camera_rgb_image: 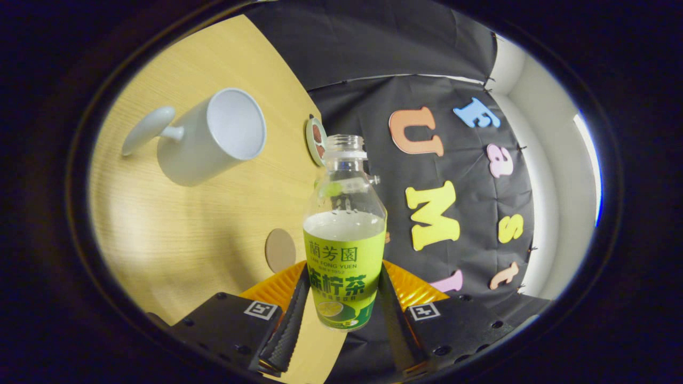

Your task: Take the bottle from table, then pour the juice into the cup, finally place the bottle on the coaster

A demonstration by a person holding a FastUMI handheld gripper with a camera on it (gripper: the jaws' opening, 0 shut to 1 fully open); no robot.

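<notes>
Two tool (341,309) fingers clamp the uncapped "Lan Fong Yuen" bottle (344,240).

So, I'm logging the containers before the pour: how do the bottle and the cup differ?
The bottle is clear with a green label; the cup is plain white. The bottle holds juice, the cup looks empty. The gripper clamps the bottle; the cup stands on the table. Both have open mouths.

i see the desk (176,229), pale wood grain, tilted in my view. a white cup (213,138) stands on it at ten o'clock from the claw (341,314). a round brown coaster (280,249) lies flat at eleven o'clock, just ahead of the fingers, which press the bottle (345,240).
</notes>
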